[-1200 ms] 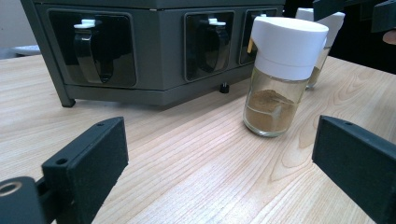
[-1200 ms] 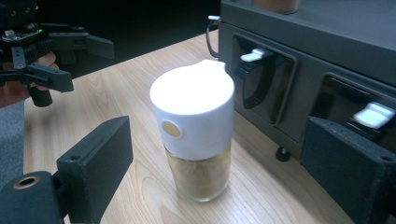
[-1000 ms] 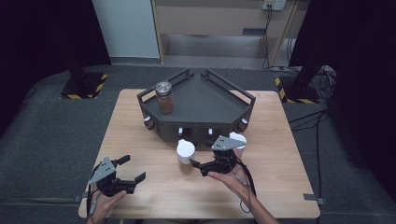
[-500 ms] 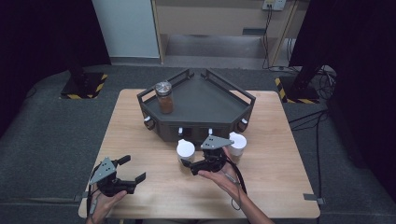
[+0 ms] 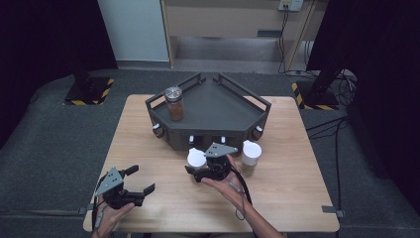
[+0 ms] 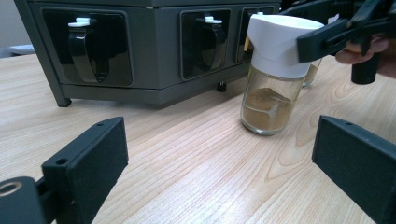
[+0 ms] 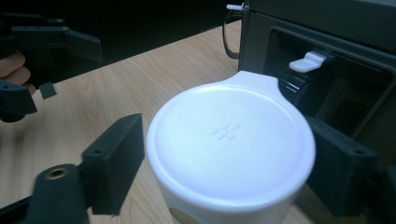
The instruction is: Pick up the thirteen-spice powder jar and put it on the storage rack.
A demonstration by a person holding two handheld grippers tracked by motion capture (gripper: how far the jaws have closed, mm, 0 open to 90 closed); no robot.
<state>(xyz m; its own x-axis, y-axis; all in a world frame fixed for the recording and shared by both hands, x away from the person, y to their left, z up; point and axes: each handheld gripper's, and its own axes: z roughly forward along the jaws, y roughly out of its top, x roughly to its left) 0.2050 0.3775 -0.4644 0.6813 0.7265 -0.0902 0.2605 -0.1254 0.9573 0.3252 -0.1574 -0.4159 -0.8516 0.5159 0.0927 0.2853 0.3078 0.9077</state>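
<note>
1 glass spice jar (image 6: pixel 272 100), small, light, breakable, smooth-sided; right gripper (image 5: pixel 198 168) jaws just closing on its white cap (image 7: pixel 229 140), best hold; left gripper (image 5: pixel 141 181) wide open

**Right gripper slides left onto the white-capped jar**

The right gripper (image 5: pixel 194 172) has moved left across the table, away from the second white-capped jar (image 5: pixel 251 157) it was beside a second ago, and slightly lower. It has come to the white-capped spice jar (image 5: pixel 196 158) just in front of the dark rack. Its jaws, wide a moment ago, have just been closing, and the jar's white cap (image 7: pixel 229 140) now sits between them; in the right gripper view the pads stand at the cap's two sides. The person's right hand (image 5: pixel 225 184) has shifted left with it.
</note>
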